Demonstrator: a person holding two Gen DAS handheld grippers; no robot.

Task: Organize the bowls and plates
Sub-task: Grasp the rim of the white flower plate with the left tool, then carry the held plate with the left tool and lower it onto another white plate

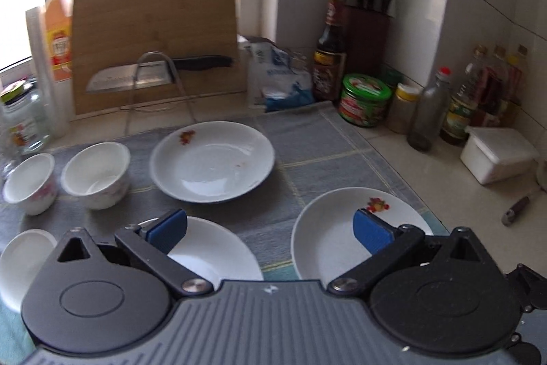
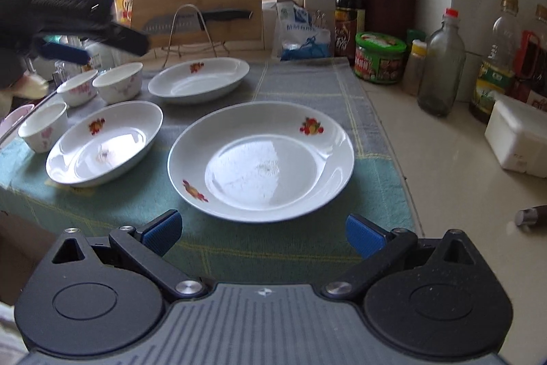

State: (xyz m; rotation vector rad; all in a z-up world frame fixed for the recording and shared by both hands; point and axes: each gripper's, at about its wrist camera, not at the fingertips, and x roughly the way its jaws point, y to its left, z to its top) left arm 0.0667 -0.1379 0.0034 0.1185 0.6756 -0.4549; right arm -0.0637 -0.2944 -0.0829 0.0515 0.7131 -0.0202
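left wrist view: the left gripper [image 1: 270, 230] hangs over the near edge of the cloth [image 1: 324, 139] with its jaws wide apart and empty, one blue pad over each of two near plates, likely so it can drop onto either rim. the far plate [image 1: 212, 161] lies flat mid-cloth, white with a small fruit print on its back rim. two bowls [image 1: 97, 173] stand upright side by side to its left, just touching or nearly so; blur makes that hard to call. a third bowl [image 1: 24, 262] sits at the near left. right wrist view: the right gripper [image 2: 263, 233] is level with the surface, jaws spread and empty, lined up on the near rim of the big plate [image 2: 261, 159], a fair stance for pinching that rim. this plate is glossy white, shallow, with two fruit prints. nothing is stacked yet; all dishes lie apart on the cloth.
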